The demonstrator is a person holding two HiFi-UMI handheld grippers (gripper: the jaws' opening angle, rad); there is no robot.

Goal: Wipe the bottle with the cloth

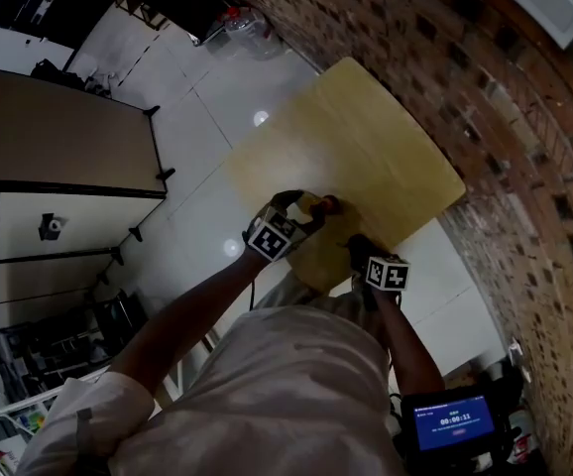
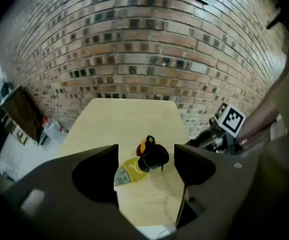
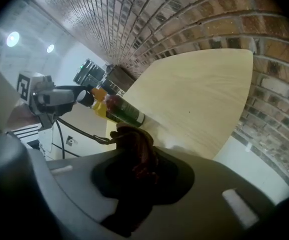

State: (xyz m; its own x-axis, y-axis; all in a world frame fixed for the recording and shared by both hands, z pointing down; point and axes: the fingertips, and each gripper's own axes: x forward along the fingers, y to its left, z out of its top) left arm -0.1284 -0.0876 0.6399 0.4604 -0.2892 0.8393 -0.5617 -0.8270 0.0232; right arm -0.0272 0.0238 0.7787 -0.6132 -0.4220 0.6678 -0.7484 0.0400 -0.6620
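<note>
A bottle (image 2: 130,170) with a yellow body and a black cap sits between the jaws of my left gripper (image 2: 147,160), over the near part of the light wooden table (image 2: 127,121). The jaws stand wide, with a gap on each side of the cap, so the gripper is open. In the right gripper view the bottle (image 3: 120,110) is tilted, cap toward the left gripper (image 3: 59,98). My right gripper (image 3: 134,159) is shut on a dark red cloth (image 3: 134,146), bunched just short of the bottle. The head view shows both grippers, left (image 1: 301,213) and right (image 1: 358,248), at the table's near edge.
A brick wall (image 2: 144,49) runs behind the table and along its right side (image 1: 485,97). White tiled floor (image 1: 207,97) lies to the left, with a dark-topped desk (image 1: 58,132). A small lit screen (image 1: 452,421) is by the person's right side.
</note>
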